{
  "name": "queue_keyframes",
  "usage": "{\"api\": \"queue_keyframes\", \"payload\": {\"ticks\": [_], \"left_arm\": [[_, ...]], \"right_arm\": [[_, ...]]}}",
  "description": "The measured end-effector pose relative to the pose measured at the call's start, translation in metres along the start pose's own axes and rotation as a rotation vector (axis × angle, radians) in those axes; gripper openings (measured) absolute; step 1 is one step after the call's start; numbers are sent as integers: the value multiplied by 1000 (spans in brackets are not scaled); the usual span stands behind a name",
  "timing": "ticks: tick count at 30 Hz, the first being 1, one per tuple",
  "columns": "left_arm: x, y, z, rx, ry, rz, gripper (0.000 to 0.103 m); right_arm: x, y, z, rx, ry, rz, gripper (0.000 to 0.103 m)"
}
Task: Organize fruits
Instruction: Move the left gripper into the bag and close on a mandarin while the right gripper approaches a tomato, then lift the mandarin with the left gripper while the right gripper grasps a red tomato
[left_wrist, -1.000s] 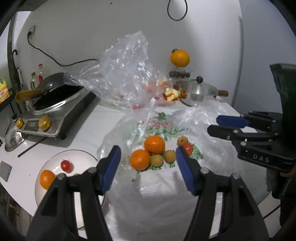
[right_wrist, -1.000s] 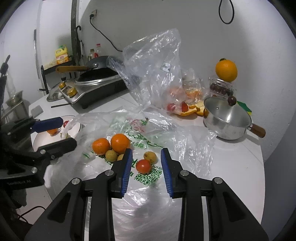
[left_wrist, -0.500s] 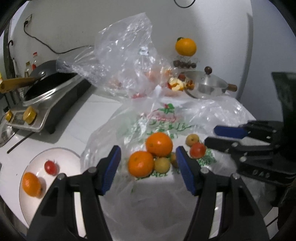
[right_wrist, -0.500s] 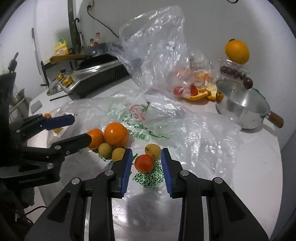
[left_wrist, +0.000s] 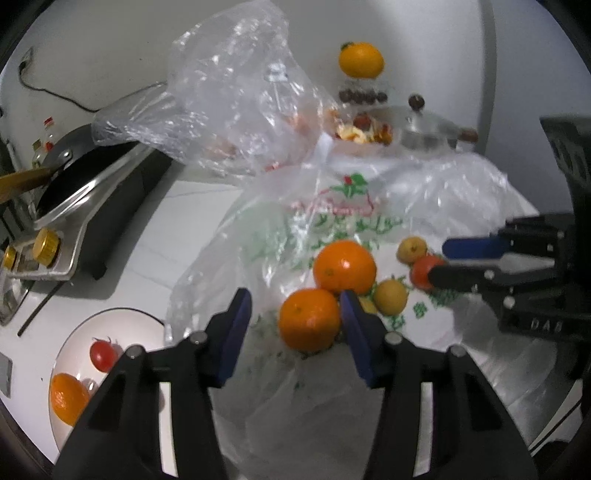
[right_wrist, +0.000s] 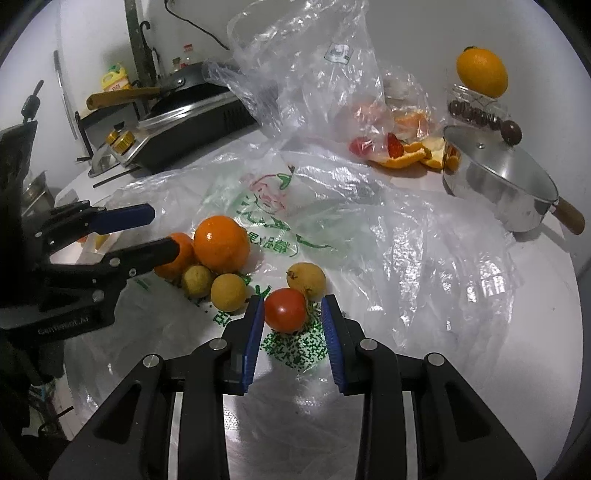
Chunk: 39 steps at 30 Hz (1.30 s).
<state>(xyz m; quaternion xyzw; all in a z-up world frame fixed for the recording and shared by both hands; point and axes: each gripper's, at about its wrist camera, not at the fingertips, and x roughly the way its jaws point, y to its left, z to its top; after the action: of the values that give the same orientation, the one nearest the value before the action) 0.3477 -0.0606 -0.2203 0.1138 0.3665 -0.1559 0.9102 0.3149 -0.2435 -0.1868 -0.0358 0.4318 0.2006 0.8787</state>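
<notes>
Fruit lies on a flat printed plastic bag (right_wrist: 295, 221). In the left wrist view my left gripper (left_wrist: 295, 314) is open, its blue pads on either side of the nearer orange (left_wrist: 309, 319); a bigger orange (left_wrist: 344, 266) sits just behind. In the right wrist view my right gripper (right_wrist: 292, 314) is open around a red tomato (right_wrist: 285, 310), pads close to it but not pressing. Small yellow fruits (right_wrist: 228, 292) lie between the oranges and the tomato, one more (right_wrist: 306, 280) behind it. A white plate (left_wrist: 122, 325) at the left holds a tomato (left_wrist: 103, 354) and an orange (left_wrist: 68, 397).
An induction cooker with a black pan (left_wrist: 81, 177) stands at the left. A crumpled clear bag (left_wrist: 236, 92) rises behind the fruit. A steel lidded pot (right_wrist: 502, 177) and orange peels (right_wrist: 413, 155) are at the back right. An orange (right_wrist: 480, 72) rests on a date box.
Both grippers moved forward and down toward the fruit. The left now straddles the nearer orange, the right straddles the tomato. Both stayed open.
</notes>
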Motion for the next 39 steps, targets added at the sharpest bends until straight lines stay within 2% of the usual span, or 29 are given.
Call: {"api": "queue_keyframes", "payload": {"ticks": [2, 8, 13, 16, 20, 24, 27, 29, 31, 39], "left_arm": [[5, -4, -3, 33, 19, -3, 51], [3, -22, -2, 141, -19, -15, 48], [7, -13, 2, 93, -10, -59, 46], [8, -5, 0, 67, 3, -55, 44], [6, -5, -3, 86, 7, -48, 42], [7, -12, -2, 147, -7, -39, 39], [13, -4, 2, 113, 19, -65, 41], [23, 5, 2, 57, 75, -76, 41], [28, 4, -3, 57, 100, -75, 41], [22, -1, -7, 60, 50, -79, 39]], "right_arm": [[3, 0, -1, 6, 7, 5, 34], [10, 1, -1, 9, 29, 8, 34], [14, 2, 1, 15, 35, 19, 34], [13, 4, 1, 9, 31, 16, 31], [12, 3, 0, 10, 25, 11, 31], [11, 3, 0, 11, 19, 10, 31], [8, 4, 0, 6, 14, 13, 31], [7, 6, -1, 3, 10, 13, 31], [6, 6, -2, 5, 6, 11, 31], [2, 5, -1, 9, -5, 2, 30]]}}
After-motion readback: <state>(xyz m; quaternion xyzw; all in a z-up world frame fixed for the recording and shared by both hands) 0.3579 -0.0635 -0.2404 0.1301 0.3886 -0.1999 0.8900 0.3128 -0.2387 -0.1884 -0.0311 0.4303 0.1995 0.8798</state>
